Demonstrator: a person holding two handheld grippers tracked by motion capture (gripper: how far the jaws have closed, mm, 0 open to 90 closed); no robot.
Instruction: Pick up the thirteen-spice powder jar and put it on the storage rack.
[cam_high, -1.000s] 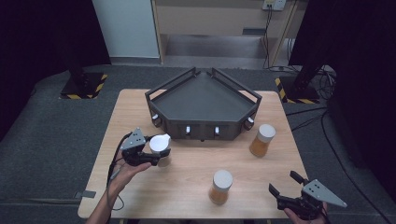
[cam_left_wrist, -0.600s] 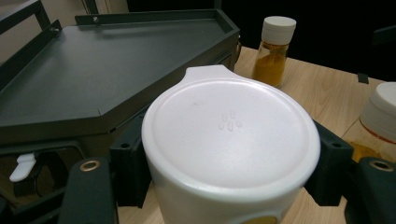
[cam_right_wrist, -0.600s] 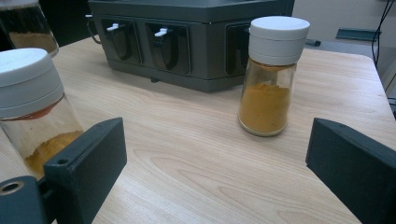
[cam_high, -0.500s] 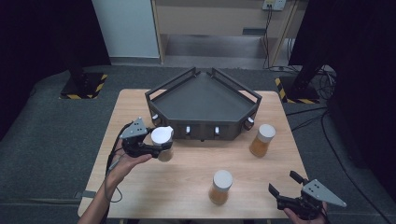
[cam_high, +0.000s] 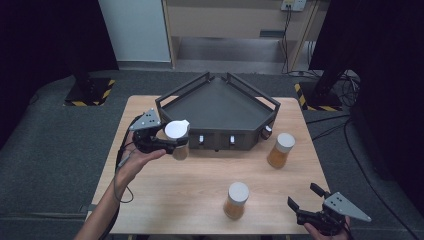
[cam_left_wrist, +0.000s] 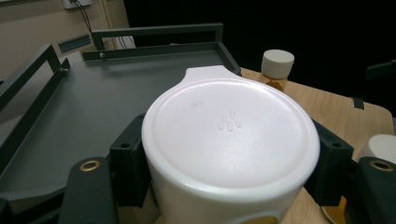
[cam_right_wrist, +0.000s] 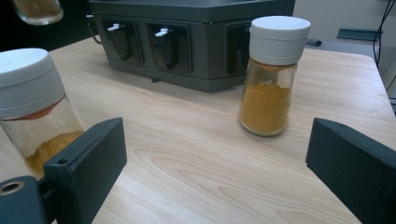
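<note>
Pale wood covers the worktop (cam_high: 165, 185), and a dark grey tray (cam_high: 218, 102) with raised rails sits at its far middle. The left gripper (cam_high: 167, 142) is closed on a spice jar with a white cap (cam_high: 177, 132); in the left gripper view its two black jaws press on either side of the jar just under the cap (cam_left_wrist: 231, 126). The high view shows the jar held clear of the wood, just in front of the tray's near left corner, with the left hand (cam_high: 134, 162) beneath the gripper. The left gripper view looks across the cap and over the tray's flat floor (cam_left_wrist: 88, 107).

The right gripper (cam_high: 306, 197) is at the near right corner of the worktop, jaws apart and nothing between them; in the right gripper view the black jaws stand wide with bare wood between.

Two more jars stand upright on the wood. One with yellow powder (cam_high: 280, 150) is to the right, near the tray's right front corner, and it appears beyond the open jaws (cam_right_wrist: 273, 77). Another (cam_high: 236, 200) stands near the front edge, left of the right gripper, well apart from the first (cam_right_wrist: 32, 107).
</note>
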